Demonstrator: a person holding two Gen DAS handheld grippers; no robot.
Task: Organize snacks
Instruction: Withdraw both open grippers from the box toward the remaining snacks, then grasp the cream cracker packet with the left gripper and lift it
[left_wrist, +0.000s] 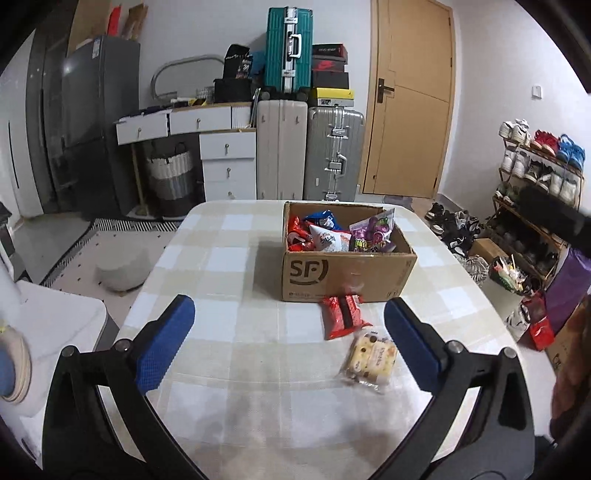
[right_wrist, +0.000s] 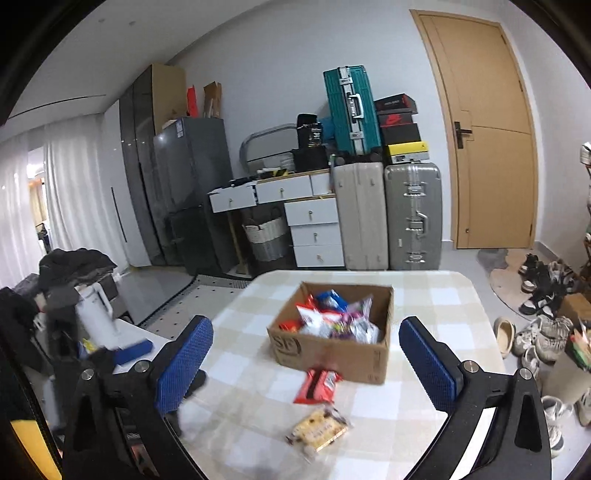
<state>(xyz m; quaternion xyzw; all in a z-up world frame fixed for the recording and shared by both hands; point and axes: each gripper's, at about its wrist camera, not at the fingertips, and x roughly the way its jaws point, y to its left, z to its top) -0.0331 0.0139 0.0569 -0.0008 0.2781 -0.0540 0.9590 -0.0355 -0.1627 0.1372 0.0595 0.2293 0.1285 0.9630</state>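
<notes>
A cardboard box (left_wrist: 347, 271) (right_wrist: 332, 350) stands on the checked table (left_wrist: 229, 266) (right_wrist: 424, 310), filled with several snack packets. In front of it lie a red snack pack (left_wrist: 341, 317) (right_wrist: 319, 386) and, nearer to me, a pale yellow biscuit pack (left_wrist: 371, 360) (right_wrist: 318, 430). My left gripper (left_wrist: 288, 321) hangs open above the table, short of both packs, nothing between its blue pads. My right gripper (right_wrist: 306, 349) is open too, above the near table edge, with nothing held.
Suitcases (left_wrist: 310, 147) (right_wrist: 388, 214), white drawers (left_wrist: 225, 162) and a dark fridge (left_wrist: 96, 122) line the far wall beside a wooden door (left_wrist: 410, 99). A shoe rack (left_wrist: 535, 192) and shoes stand to the right. A white side table (left_wrist: 55, 321) sits left.
</notes>
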